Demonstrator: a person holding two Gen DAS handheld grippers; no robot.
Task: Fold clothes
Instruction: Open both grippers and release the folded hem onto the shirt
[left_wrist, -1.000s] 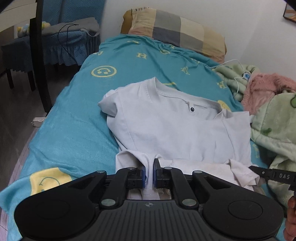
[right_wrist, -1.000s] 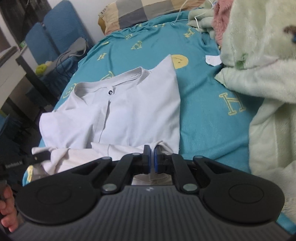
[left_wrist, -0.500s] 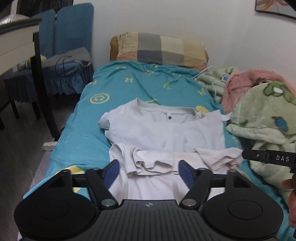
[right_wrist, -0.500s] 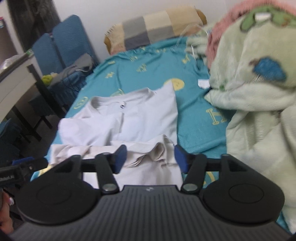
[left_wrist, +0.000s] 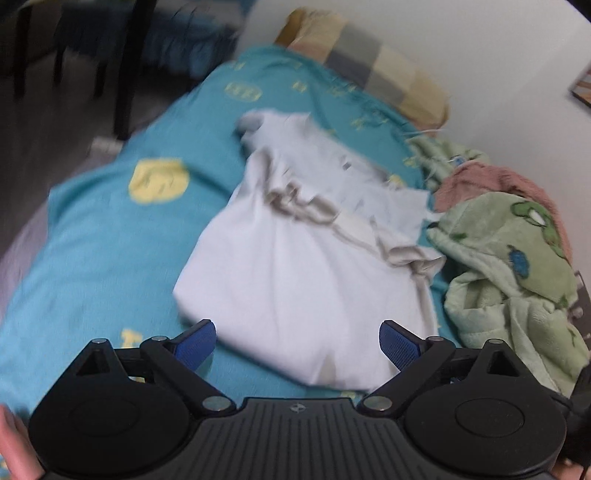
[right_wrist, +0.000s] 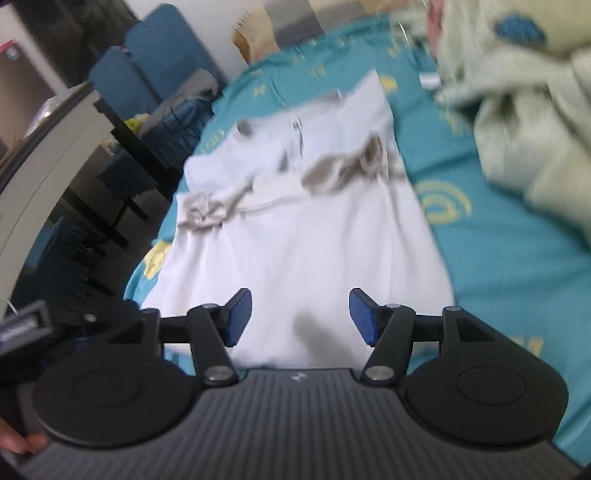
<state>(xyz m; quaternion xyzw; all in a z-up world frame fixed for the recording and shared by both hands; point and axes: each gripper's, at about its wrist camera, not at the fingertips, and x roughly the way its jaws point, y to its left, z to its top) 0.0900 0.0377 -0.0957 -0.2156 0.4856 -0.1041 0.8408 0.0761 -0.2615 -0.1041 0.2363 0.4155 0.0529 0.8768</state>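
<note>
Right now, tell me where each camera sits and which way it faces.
Left wrist: on the left gripper, tilted down at the white shirt on the teal bedsheet; its fingers are opening, empty.
Right wrist: on the right gripper, same downward aim; fingers apart, empty.
Shared: shirt, bedsheet, green blanket, checked pillow.

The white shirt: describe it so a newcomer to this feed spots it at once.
Start from the bed's teal sheet with yellow prints. The white shirt lies on its middle, bottom half folded up, its bunched hem forming a ridge across it. Unlike the fluffy green blanket beside it, it is smooth, flat and plain.
</note>
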